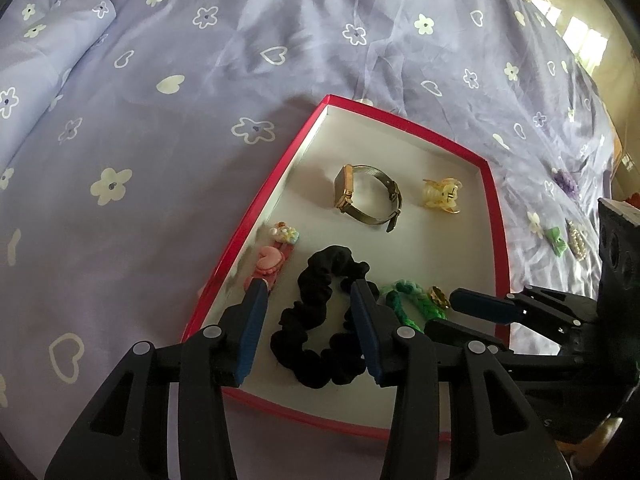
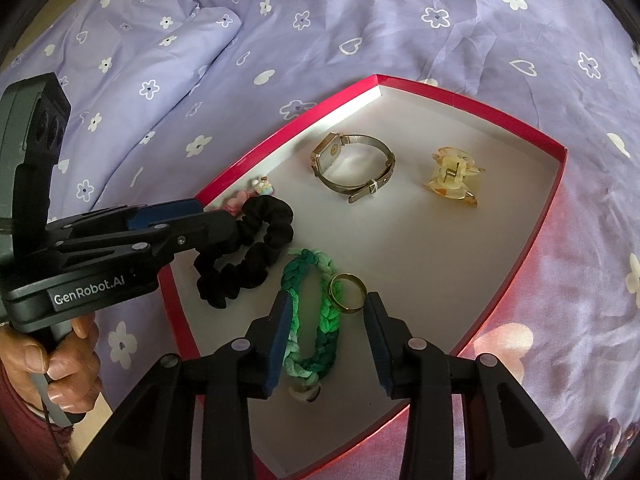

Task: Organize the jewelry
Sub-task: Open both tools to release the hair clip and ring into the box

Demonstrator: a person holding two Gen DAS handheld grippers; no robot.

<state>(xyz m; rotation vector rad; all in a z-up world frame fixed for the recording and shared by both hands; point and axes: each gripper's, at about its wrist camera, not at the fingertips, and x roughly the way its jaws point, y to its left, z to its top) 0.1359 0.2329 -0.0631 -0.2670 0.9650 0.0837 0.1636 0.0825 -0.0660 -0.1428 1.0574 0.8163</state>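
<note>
A shallow red-rimmed tray [image 1: 256, 216] [image 2: 460, 98] lies on the bed. In it are a gold watch [image 1: 344, 192] [image 2: 328, 156], a yellow hair claw [image 1: 440, 196] [image 2: 452, 176], a pink clip [image 1: 272, 260], a black scrunchie [image 1: 320, 264] [image 2: 272, 216], a green braided bracelet [image 1: 404, 300] [image 2: 328, 320] and a gold ring [image 2: 347, 275]. My left gripper [image 1: 308, 292] hovers open astride the scrunchie, its pads clear of it. My right gripper [image 2: 329, 300] stands open, with the ring and part of the bracelet resting on the tray floor between its fingers.
A lilac bedspread with white flowers and hearts lies all around, with a pillow [image 1: 52, 52] at the far left. On the cover right of the tray lie a green bow [image 1: 558, 240], a pearl clip [image 1: 576, 240] and a purple piece [image 1: 564, 182]. A hand [image 2: 60, 360] holds the left gripper's handle.
</note>
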